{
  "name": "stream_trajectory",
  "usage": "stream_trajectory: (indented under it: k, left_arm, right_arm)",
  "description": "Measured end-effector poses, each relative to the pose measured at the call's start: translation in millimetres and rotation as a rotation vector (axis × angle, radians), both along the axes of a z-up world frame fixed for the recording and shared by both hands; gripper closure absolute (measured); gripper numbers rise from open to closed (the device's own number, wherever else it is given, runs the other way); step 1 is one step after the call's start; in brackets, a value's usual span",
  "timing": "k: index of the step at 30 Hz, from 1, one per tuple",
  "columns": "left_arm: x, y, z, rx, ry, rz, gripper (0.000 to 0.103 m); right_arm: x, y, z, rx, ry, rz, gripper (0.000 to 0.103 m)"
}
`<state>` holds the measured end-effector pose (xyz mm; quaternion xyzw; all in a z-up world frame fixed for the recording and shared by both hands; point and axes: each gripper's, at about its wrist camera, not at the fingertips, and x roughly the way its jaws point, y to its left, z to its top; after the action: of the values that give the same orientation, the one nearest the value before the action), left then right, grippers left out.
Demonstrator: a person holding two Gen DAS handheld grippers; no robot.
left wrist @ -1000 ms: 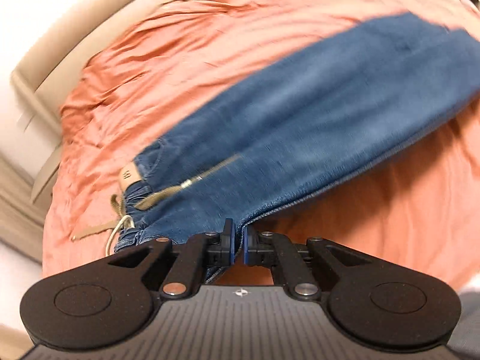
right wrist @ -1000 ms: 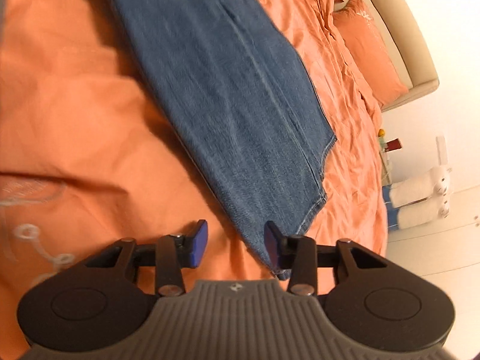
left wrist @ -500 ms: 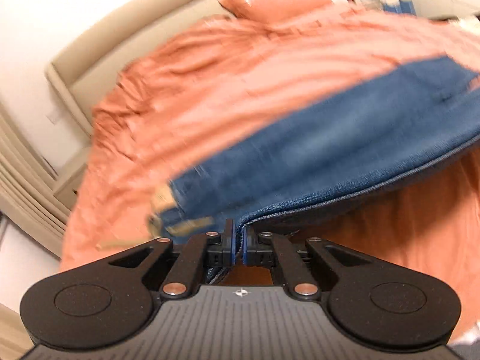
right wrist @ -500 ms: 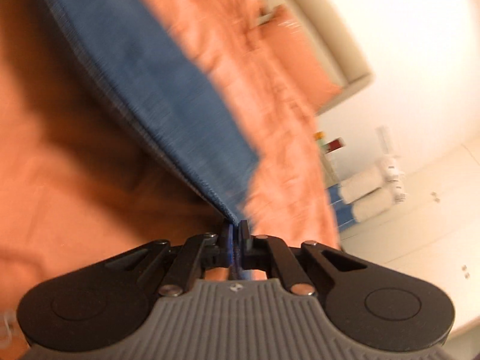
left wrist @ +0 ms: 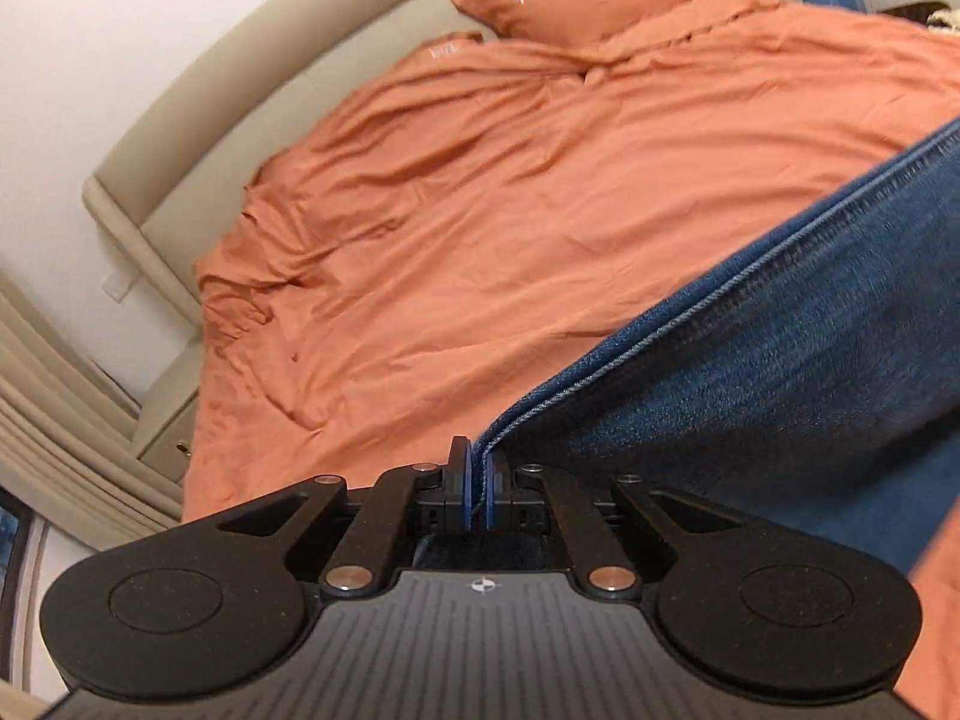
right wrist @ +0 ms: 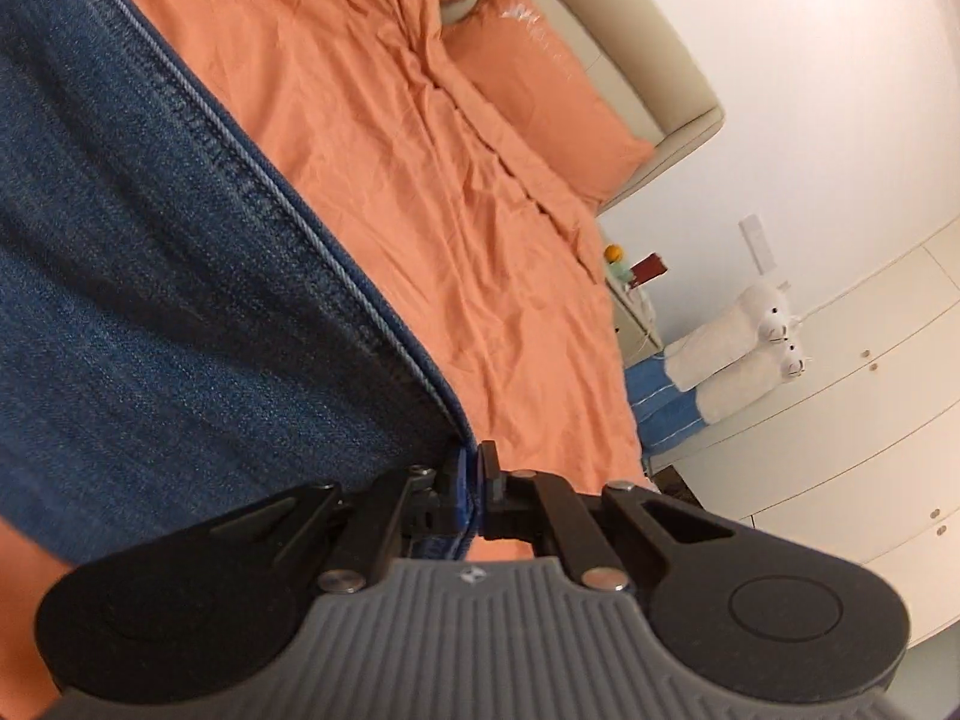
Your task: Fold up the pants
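A second ago the pants (left wrist: 780, 372) lay flat across the orange bed (left wrist: 480, 228), the left gripper (left wrist: 477, 480) already pinched on their edge near the waistband and the right gripper (right wrist: 471, 486) standing open beside the leg hem. Now both cameras look across the bed toward the pillows, and the denim no longer lies spread out: it hangs as a taut sheet rising from each gripper, lifted off the bedding.

The left gripper is closed tight, its blue pads clamping the stitched double edge of the pants, which runs up and away to the right of the left wrist view. The right gripper, open a second ago, is now closed as well, with the seamed edge of the pants caught between its pads; the fabric fills the left side of the right wrist view. Beyond it lie the rumpled bed, an orange pillow (right wrist: 540, 78) against the beige headboard (right wrist: 660, 60), and white cupboards (right wrist: 840, 420).
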<state>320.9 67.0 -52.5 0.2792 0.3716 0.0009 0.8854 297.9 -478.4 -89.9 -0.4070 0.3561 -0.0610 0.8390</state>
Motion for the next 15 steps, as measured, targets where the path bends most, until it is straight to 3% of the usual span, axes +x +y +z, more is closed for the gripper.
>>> stream_trajectory:
  k: [7, 15]
  left_arm:
    - [83.8, 0.6, -79.3, 0.013, 0.155, 0.013, 0.098]
    - [108.1, 7.6, -136.8, 0.016, 0.242, -0.001, 0.098]
  right_arm:
    - [104.0, 4.3, -67.6, -0.018, 0.121, -0.043, 0.103]
    - [163.1, 4.3, -137.0, -0.051, 0.274, -0.030, 0.103]
